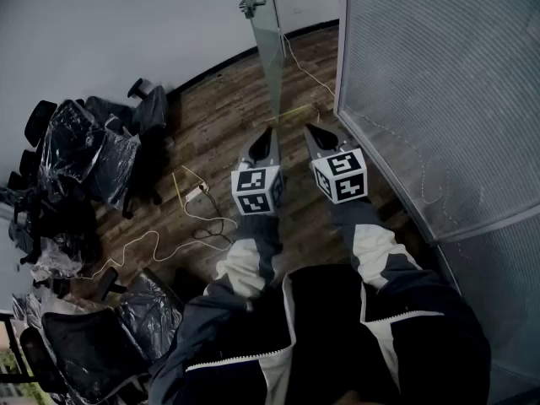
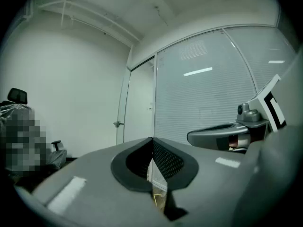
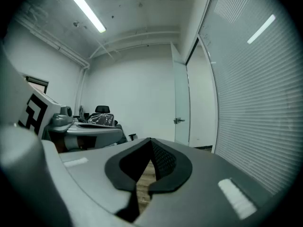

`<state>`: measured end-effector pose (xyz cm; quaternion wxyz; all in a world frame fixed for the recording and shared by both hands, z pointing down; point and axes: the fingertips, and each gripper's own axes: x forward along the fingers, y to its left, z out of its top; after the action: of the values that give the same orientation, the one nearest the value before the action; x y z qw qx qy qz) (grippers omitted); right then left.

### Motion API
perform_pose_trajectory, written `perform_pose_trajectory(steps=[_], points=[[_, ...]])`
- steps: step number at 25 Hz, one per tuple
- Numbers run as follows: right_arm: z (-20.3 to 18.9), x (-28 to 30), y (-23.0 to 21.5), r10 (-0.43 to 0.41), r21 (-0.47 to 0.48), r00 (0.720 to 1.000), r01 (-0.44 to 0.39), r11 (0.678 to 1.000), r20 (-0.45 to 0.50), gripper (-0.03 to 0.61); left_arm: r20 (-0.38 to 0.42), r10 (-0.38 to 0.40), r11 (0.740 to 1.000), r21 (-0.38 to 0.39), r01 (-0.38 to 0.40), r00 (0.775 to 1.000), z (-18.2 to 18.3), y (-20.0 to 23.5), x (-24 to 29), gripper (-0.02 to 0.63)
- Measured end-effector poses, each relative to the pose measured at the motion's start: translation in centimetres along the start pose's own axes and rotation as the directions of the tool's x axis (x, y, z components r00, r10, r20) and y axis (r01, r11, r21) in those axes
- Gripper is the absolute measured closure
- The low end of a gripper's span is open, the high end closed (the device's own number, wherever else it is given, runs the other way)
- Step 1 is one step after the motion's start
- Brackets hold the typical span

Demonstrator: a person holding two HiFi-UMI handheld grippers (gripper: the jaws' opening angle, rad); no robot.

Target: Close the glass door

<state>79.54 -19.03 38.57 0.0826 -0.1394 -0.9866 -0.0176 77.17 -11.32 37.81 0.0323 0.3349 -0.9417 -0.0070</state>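
The glass door (image 1: 268, 49) stands ajar ahead of me, edge-on, with its metal handle (image 1: 251, 5) high on the far side. My left gripper (image 1: 267, 131) and right gripper (image 1: 310, 128) are held side by side, level, a short way before the door's edge, touching nothing. Both are shut with nothing between their jaws. The door (image 2: 140, 109) and its handle (image 2: 118, 124) lie beyond the closed tips of the left gripper (image 2: 152, 139) in the left gripper view. Past the right gripper (image 3: 151, 140) in its own view, the door (image 3: 181, 103) and handle (image 3: 178, 120) stand ahead and slightly right.
A glass wall with blinds (image 1: 439, 83) runs along the right. Office chairs wrapped in plastic (image 1: 84, 154) crowd the left. A power strip (image 1: 195, 194) and loose cables (image 1: 160, 243) lie on the wooden floor (image 1: 224, 112).
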Motion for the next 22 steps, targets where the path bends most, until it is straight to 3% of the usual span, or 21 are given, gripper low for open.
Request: perform_pose_trajectory(steps=[22], points=[[-0.9,2.0,3.7,0.061,0.035,0.998,-0.060,0.998,-0.013,0.574,-0.014,0.020,0.999,-0.029,-0.020,1.000,-1.3,3.4,-1.7,0.611]])
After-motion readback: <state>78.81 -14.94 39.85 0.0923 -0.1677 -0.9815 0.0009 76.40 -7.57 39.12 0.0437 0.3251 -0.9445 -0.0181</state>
